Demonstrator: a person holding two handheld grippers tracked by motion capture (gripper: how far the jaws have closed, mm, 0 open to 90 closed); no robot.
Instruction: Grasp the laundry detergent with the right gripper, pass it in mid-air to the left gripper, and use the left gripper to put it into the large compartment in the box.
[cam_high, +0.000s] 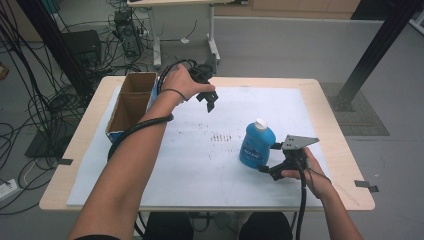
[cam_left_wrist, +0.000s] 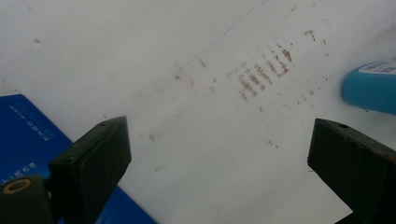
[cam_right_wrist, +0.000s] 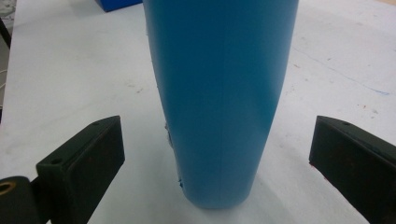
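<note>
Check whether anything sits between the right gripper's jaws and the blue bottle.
Nothing visible does. The right gripper is open, and the blue bottle stands upright between its jaws with only bare white sheet in the gaps on each side.

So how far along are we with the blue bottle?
Done: the right gripper is lined up, open jaws either side of the upright blue bottle, not touching it. In hand: closing on it. Left: grasping and moving it, perhaps into the cardboard box. The left gripper hangs open above the white sheet.
</note>
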